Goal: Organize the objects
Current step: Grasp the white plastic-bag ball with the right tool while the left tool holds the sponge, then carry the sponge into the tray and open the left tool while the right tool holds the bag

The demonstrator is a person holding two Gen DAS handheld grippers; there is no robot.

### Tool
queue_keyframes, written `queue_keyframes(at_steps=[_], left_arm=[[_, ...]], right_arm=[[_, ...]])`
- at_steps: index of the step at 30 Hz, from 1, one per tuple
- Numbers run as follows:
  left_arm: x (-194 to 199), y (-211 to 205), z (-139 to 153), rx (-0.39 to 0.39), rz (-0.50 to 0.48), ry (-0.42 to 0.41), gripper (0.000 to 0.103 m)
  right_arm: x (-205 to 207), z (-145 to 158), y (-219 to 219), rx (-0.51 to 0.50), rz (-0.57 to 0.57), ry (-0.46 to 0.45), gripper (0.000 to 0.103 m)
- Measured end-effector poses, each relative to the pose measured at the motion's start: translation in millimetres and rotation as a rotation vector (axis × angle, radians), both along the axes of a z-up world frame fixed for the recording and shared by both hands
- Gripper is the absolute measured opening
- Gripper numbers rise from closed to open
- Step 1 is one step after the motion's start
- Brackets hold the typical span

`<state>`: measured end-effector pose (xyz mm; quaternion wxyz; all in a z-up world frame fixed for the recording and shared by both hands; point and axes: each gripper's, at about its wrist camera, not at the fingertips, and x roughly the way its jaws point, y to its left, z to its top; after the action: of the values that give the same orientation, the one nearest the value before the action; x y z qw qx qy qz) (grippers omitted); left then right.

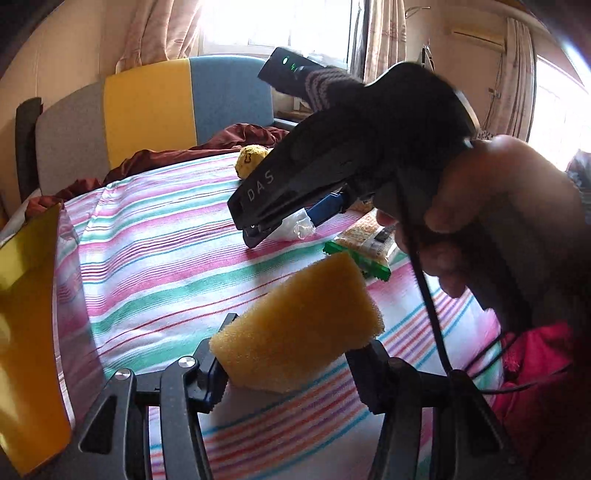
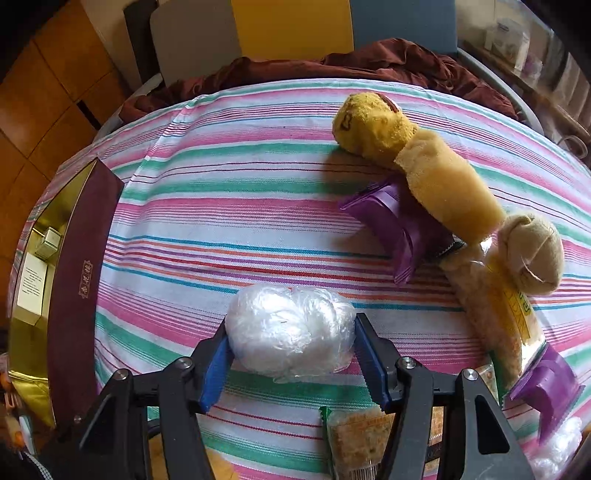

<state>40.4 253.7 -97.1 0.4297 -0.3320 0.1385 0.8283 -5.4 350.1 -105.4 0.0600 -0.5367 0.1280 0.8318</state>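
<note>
Early stage. Left claw [image 1: 291,363] grips yellow sponge [image 1: 295,332]; right claw [image 2: 291,352] clamps plastic-wrap ball [image 2: 288,330] on the striped desk [image 2: 221,221]. Box [image 2: 74,280] far left; plush toy [image 2: 424,166], snack packs [image 2: 399,225] unsorted.

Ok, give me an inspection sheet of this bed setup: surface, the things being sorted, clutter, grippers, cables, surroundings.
Surface: striped sheet, a few creases.
Job's things: yellow sponge between the left gripper's fingers; white plastic bundle between the right gripper's fingers; yellow plush toy; purple packet; cracker packs; open gold-lined box at the sheet's left edge.
Clutter: maroon cloth bunched at the far edge.
Grippers: left gripper shut on the sponge; right gripper closed around the plastic bundle.
Cables: black cable hanging from the right tool.
Surroundings: colour-block headboard, curtains, bright window.
</note>
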Motion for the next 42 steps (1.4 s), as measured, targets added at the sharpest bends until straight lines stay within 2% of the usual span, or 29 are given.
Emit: queue_keyframes(at_steps=[5, 10, 14, 18, 22, 24, 26, 29, 33, 37, 42], left_arm=[[20, -12, 14, 0.002, -0.029, 0.033, 0.055], [37, -29, 34, 0.021, -0.051, 0.07, 0.055], [35, -45, 55, 0.054, -0.024, 0.078, 0.055], [30, -77, 80, 0.105, 0.049, 0.083, 0.055], [3, -125, 106, 0.17, 0.198, 0.073, 0.055], [-14, -152, 109, 0.174, 0.282, 0.061, 0.055], [-24, -177, 108, 0.159, 0.353, 0.06, 0.055], [-37, -213, 98, 0.086, 0.45, 0.068, 0.055], [-56, -248, 80, 0.002, 0.549, 0.039, 0.055], [-63, -259, 64, -0.056, 0.583, 0.008, 0.056], [-71, -264, 51, -0.109, 0.578, 0.002, 0.056]], right_arm=[[-1, -1, 3, -0.015, -0.004, 0.003, 0.063], [2, -1, -2, 0.016, 0.019, 0.005, 0.064], [3, -1, -3, 0.034, 0.029, 0.008, 0.064], [3, -1, -7, 0.058, 0.042, 0.01, 0.064], [5, 0, -9, 0.077, 0.051, 0.012, 0.064], [5, 0, -9, 0.078, 0.051, 0.013, 0.064], [6, 0, -8, 0.079, 0.051, 0.014, 0.064], [5, -1, -11, 0.088, 0.054, 0.015, 0.064], [5, -1, -11, 0.092, 0.055, 0.014, 0.064], [5, 0, -12, 0.098, 0.057, 0.013, 0.064], [7, 0, -13, 0.1, 0.055, 0.014, 0.064]])
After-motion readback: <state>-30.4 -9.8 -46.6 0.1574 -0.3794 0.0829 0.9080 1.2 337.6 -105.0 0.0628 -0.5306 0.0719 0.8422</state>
